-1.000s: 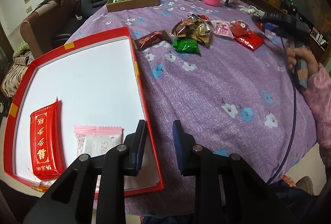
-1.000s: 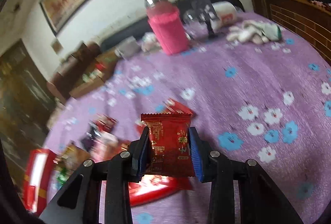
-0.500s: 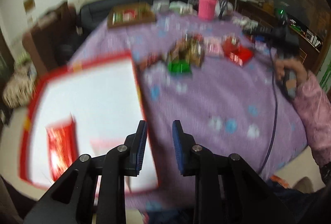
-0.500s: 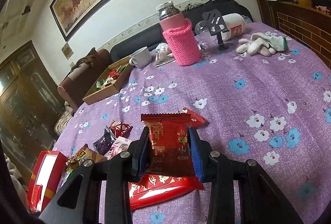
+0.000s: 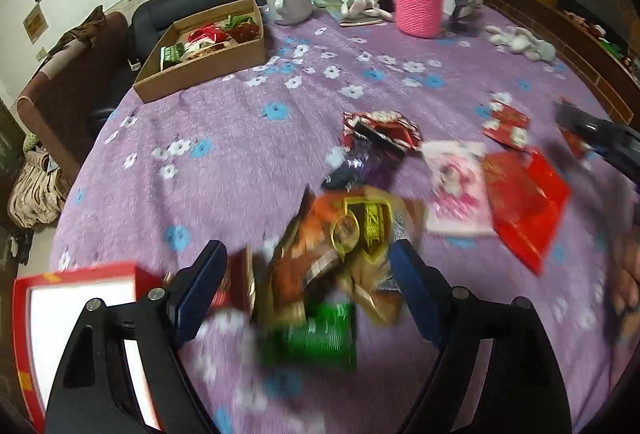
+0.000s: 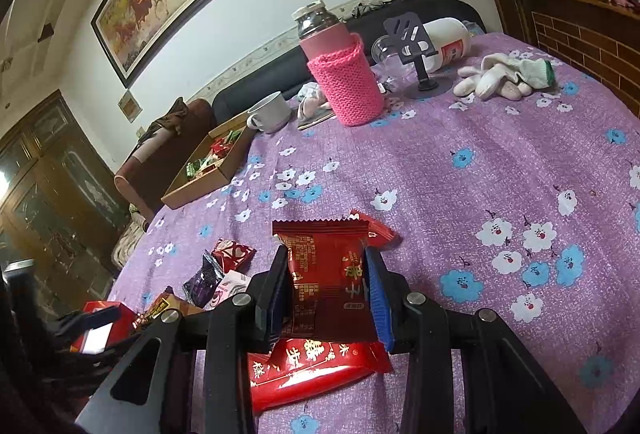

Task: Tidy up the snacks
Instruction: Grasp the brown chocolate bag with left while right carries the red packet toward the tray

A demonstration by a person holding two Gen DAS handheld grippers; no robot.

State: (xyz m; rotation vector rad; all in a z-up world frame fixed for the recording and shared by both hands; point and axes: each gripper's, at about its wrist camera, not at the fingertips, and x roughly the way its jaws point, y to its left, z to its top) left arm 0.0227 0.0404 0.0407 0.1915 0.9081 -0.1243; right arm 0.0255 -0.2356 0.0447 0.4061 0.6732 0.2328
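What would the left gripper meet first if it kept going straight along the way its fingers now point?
Most likely the gold and orange snack packet, which sits between the open fingers of the left gripper, atop a green packet. The view is blurred, so depth is uncertain.

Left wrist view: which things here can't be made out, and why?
- Snack pile between the open left gripper's fingers: motion blur smears the wrappers; count and print unreadable.
- Red tray: cut off by the frame edge and the gripper; contents hidden.
- Cardboard box: contents too small to identify.
- Right gripper: blurred at the edge; only the right wrist view shows it shut on a red packet.
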